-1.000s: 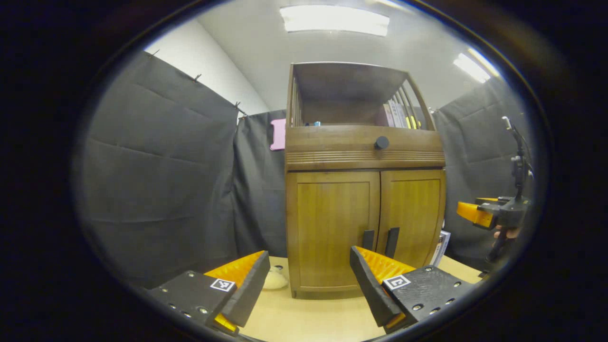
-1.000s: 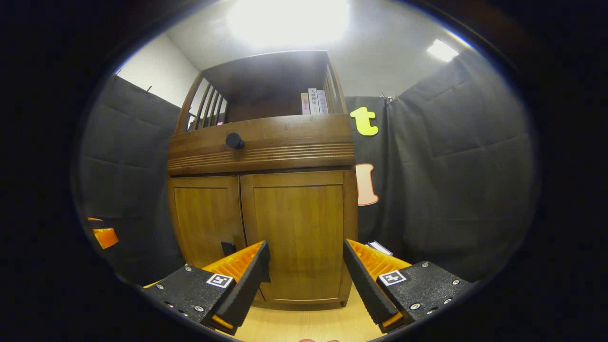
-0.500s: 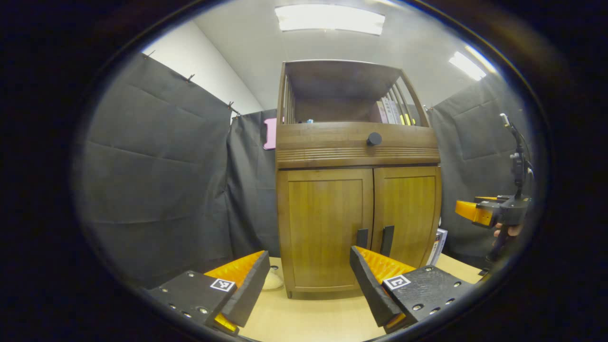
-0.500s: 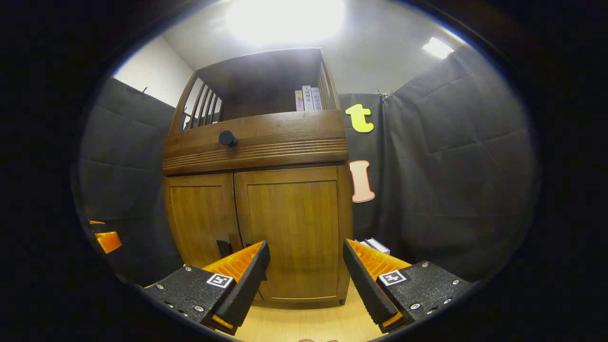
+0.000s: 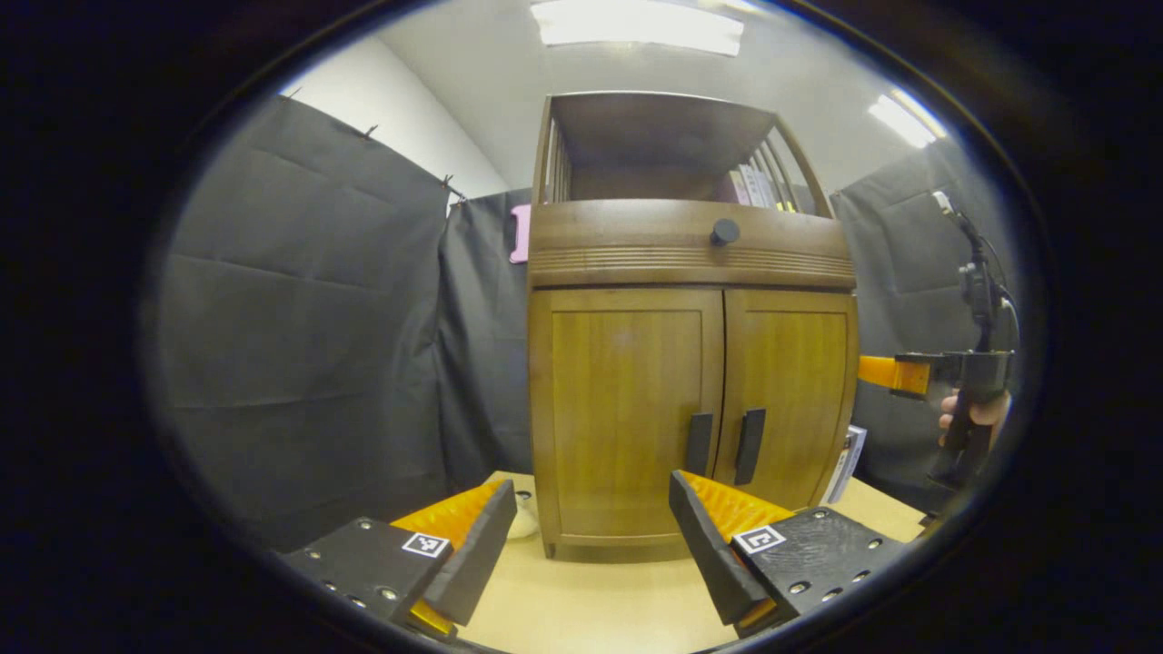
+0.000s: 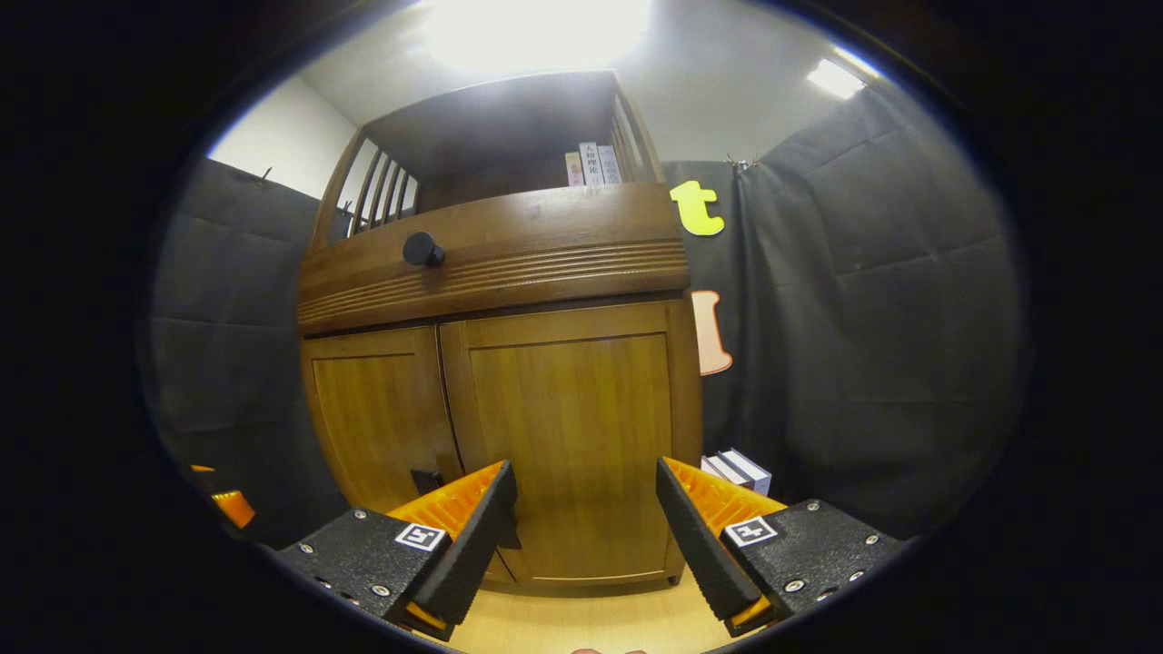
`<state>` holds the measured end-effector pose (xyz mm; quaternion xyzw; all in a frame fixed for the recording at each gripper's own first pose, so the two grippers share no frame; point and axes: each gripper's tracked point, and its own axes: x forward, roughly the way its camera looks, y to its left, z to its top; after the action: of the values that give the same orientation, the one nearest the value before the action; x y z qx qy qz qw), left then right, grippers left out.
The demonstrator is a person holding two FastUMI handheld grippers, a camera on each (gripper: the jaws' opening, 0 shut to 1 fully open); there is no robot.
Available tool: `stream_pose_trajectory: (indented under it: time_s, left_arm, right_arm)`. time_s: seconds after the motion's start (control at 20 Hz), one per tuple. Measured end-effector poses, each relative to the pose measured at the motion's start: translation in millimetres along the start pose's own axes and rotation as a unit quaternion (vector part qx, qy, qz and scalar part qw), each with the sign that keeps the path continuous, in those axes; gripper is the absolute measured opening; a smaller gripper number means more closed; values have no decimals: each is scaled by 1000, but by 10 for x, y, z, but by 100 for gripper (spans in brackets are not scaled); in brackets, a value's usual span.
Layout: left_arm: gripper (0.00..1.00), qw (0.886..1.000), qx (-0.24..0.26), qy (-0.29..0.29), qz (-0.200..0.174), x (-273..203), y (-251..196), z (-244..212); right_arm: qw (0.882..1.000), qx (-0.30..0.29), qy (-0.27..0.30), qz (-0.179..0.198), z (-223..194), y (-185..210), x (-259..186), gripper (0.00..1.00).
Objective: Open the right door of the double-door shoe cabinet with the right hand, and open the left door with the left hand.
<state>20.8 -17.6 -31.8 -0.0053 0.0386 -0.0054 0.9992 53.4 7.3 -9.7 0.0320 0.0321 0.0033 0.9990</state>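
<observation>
Shoe cabinet (image 5: 690, 400) doors shut, books (image 6: 738, 470) beside, rt side

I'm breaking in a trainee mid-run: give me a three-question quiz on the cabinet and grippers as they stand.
1. True or false: both doors of the shoe cabinet are shut.
2. Is the left gripper open or shut?
3. The right door handle, in the left gripper view, sits: A) at the door's top, B) low, by the centre seam, C) at the outer edge.

Key: 1 true. 2 open, holding nothing; the right gripper is open too. 3 B, beside the left door handle.
</observation>
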Motion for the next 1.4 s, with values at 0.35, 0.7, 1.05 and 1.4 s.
stream_pose_trajectory:
  time_s: [0.35, 0.7, 1.05, 1.4]
  left_arm:
    - [100, 999, -19, 13, 32, 54, 41, -107]
    - [100, 994, -38, 55, 89, -30, 145, -401]
    - [89, 981, -37, 126, 144, -127, 213, -662]
    - [100, 976, -35, 139, 165, -180, 229, -692]
  right_arm:
    - [999, 9, 27, 34, -90, 336, 553, 95]
    - [995, 9, 63, 78, -468, 699, 955, 92]
    - [992, 2, 98, 82, -991, 843, 1240, 92]
    - [989, 4, 128, 80, -1206, 826, 1319, 77]
